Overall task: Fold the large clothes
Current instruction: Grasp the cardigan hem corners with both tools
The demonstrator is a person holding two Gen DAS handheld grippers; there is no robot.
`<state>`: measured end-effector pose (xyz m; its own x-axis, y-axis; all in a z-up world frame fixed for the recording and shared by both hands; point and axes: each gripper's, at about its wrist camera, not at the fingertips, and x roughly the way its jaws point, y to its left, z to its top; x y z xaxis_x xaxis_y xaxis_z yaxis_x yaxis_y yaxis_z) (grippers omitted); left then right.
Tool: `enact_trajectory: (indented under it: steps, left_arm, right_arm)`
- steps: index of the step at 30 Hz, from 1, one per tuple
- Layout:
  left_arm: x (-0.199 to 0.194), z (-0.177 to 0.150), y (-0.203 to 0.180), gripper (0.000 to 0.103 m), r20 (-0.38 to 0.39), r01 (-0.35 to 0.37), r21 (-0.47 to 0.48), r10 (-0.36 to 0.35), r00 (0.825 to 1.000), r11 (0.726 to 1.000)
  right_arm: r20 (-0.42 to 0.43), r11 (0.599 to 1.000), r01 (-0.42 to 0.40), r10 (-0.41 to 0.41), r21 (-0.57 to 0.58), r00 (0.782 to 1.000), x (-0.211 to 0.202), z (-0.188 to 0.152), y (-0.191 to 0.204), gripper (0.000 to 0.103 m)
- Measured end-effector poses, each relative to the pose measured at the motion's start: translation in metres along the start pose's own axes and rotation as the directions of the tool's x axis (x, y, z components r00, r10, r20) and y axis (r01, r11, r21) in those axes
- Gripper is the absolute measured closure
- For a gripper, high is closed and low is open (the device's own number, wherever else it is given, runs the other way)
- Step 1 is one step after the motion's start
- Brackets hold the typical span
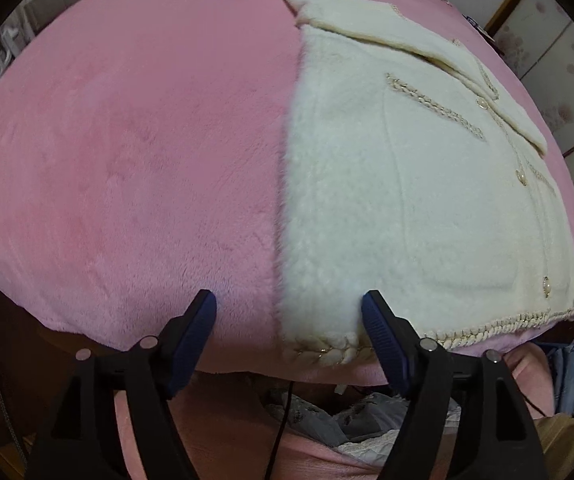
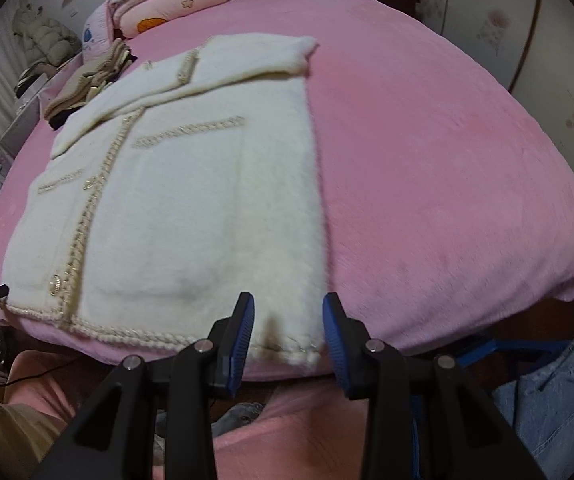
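A fluffy cream fleece jacket (image 1: 407,200) with braided trim lies flat on the plush pink blanket (image 1: 127,160). Toward six o'clock, the left gripper (image 1: 289,308) and right gripper (image 2: 288,308) both gape empty over its hem corners.

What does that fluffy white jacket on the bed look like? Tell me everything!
The white jacket is fluffy and cream-coloured, lying flat, front up, on the pink blanket. Braided trim runs along its hem, front opening and pocket tops, with shiny buttons. Its sleeves are folded across the chest. Each open gripper hovers at a bottom corner, not pinching it.
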<state>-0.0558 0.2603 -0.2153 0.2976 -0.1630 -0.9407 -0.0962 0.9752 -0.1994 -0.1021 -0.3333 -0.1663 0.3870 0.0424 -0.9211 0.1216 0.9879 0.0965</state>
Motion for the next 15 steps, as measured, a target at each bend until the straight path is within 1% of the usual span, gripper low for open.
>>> enact_trajectory:
  steps: [2, 6, 8, 11, 14, 15]
  left_arm:
    - [0.0, -0.002, 0.008, 0.028, -0.005, 0.03, -0.028, -0.03, 1.0, 0.999]
    - [0.006, -0.003, 0.018, 0.026, 0.0, 0.064, -0.061, -0.064, 0.998, 0.996]
    - [0.009, -0.003, 0.022, 0.026, -0.001, 0.087, -0.084, -0.087, 0.996, 0.993]
    - [0.008, -0.002, 0.02, 0.025, 0.005, 0.119, -0.079, -0.119, 0.993, 0.99]
    - [0.006, -0.003, 0.018, 0.026, 0.013, 0.138, -0.068, -0.137, 0.99, 0.988]
    - [0.004, -0.005, 0.018, 0.03, 0.018, 0.153, -0.062, -0.153, 0.988, 0.986]
  right_arm:
    - [-0.018, 1.0, 0.004, -0.003, 0.019, 1.0, 0.006, -0.004, -0.007, 0.067]
    - [-0.032, 0.997, -0.056, 0.057, 0.054, 0.998, 0.015, -0.007, -0.015, 0.067]
    - [-0.028, 0.992, -0.102, 0.105, 0.072, 0.994, 0.019, -0.006, -0.016, 0.067]
    - [-0.023, 0.983, -0.158, 0.161, 0.093, 0.987, 0.025, -0.003, -0.015, 0.067]
    - [-0.037, 0.982, -0.166, 0.17, 0.093, 0.985, 0.032, -0.003, -0.014, 0.067]
    - [-0.038, 0.981, -0.172, 0.176, 0.092, 0.984, 0.032, -0.004, -0.014, 0.067]
